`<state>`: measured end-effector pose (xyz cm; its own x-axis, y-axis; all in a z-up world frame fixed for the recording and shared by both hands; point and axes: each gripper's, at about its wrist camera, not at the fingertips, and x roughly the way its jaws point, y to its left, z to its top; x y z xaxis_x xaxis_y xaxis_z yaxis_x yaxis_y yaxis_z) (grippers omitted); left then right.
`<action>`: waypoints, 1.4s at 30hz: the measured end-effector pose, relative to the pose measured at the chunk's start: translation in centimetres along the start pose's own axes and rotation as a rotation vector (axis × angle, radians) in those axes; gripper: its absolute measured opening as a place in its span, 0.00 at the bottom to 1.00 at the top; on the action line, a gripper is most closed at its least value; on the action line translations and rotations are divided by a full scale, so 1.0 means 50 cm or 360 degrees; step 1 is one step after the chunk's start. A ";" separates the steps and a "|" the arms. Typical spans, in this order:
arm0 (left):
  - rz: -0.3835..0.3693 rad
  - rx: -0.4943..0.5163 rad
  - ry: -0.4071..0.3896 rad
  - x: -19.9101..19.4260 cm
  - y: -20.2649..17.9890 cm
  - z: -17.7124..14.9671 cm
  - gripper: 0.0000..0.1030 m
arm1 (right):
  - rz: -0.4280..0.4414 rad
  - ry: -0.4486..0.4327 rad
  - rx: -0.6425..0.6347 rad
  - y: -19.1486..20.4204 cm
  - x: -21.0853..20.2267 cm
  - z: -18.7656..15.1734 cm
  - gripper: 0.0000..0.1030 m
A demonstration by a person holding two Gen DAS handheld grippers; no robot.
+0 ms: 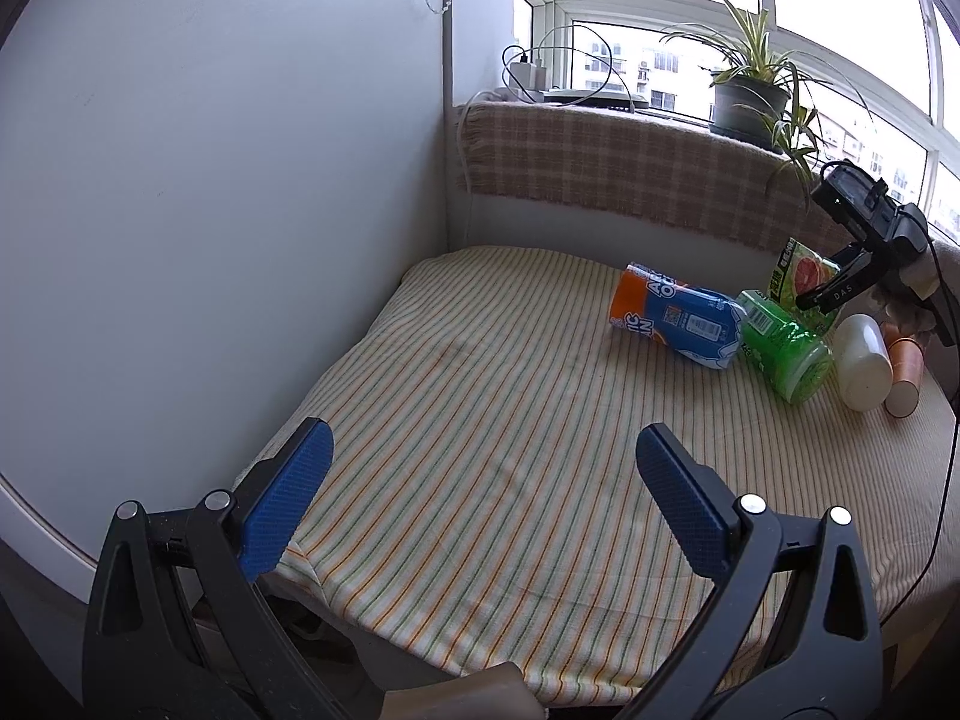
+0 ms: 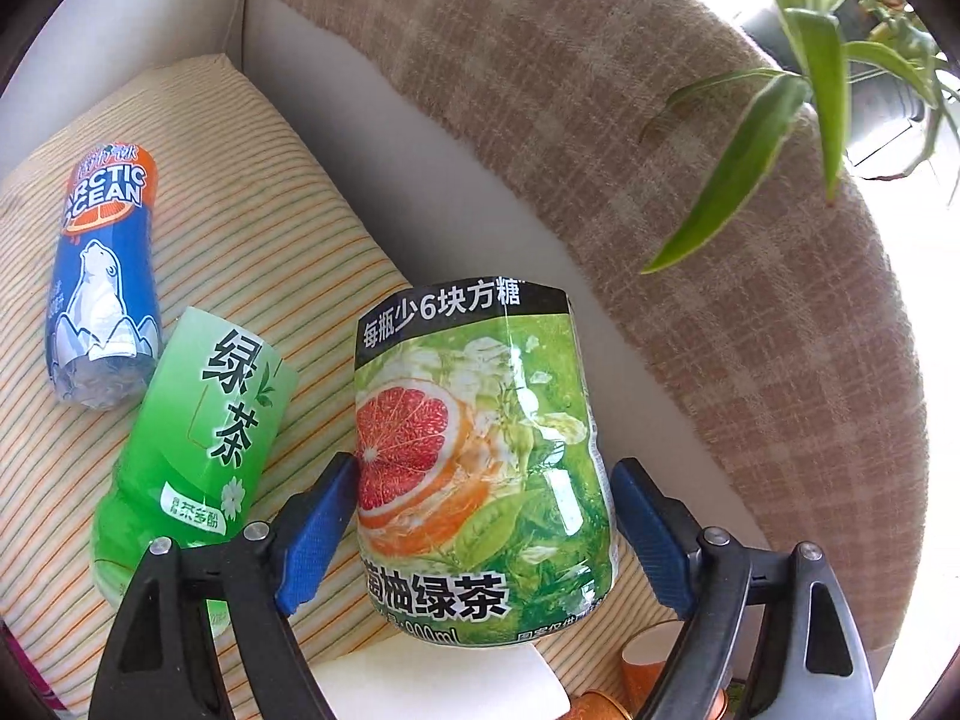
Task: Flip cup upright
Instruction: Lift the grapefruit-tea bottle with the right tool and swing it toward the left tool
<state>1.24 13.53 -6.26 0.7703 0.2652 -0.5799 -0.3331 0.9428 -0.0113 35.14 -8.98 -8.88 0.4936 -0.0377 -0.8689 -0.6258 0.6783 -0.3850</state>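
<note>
A white flat panel is filling the left half of the left wrist view. Right of it, the surface, draped in a cream cloth with thin orange and green stripes, is running from the centre to the lower right. A beige plaid woven blanket is hanging across the ledge above it, with a potted spider plant standing at the upper right.

The left tongs are hovering at the bottom of that frame, blue pads spread wide, holding nothing, well apart from the containers at the right edge.

In the right wrist view, the green plastic cup printed with a pink grapefruit slice is sitting at the lower centre, directly between the blue pads of the right tongs, which are pinching it on both sides. Its printed characters are reading right way up.

To its left, a bright green plastic cup with white lettering is lying on its side, and a blue-and-orange polar bear cup is lying beyond it at the upper left.
</note>
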 end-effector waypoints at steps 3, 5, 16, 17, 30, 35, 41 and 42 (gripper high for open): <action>-0.0022 0.0014 -0.0012 -0.008 -0.011 0.000 1.00 | -0.0012 -0.0061 0.0043 -0.014 -0.048 -0.018 0.84; -0.0039 0.0021 -0.0022 -0.015 -0.019 0.001 1.00 | -0.0006 -0.0109 0.0076 -0.023 -0.077 -0.031 0.84; -0.0157 0.0103 -0.0079 -0.043 -0.081 0.011 1.00 | 0.0078 -0.0361 0.0339 -0.037 -0.278 -0.186 0.84; -0.0177 0.0108 -0.0075 -0.044 -0.087 0.011 1.00 | 0.0096 -0.0385 0.0378 -0.023 -0.288 -0.200 0.84; -0.0504 0.0088 0.0095 -0.032 -0.148 0.001 1.00 | 0.0807 -0.0335 0.1254 0.072 -0.240 -0.394 0.84; -0.0612 0.0068 0.0157 -0.033 -0.167 -0.003 1.00 | 0.0979 -0.0177 0.1508 0.107 -0.168 -0.432 0.84; -0.0670 0.0078 0.0177 -0.042 -0.186 -0.001 0.99 | 0.1079 -0.0153 0.1663 0.118 -0.135 -0.451 0.84; -0.0679 0.0078 0.0179 -0.043 -0.189 0.000 0.99 | 0.1086 -0.0155 0.1676 0.118 -0.134 -0.453 0.84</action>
<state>2.75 4.04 -4.92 0.7685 -0.1707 -0.6167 0.0299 0.9723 -0.2320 14.48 -21.36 -12.36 0.3304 0.5742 -0.7491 -0.0085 0.7955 0.6059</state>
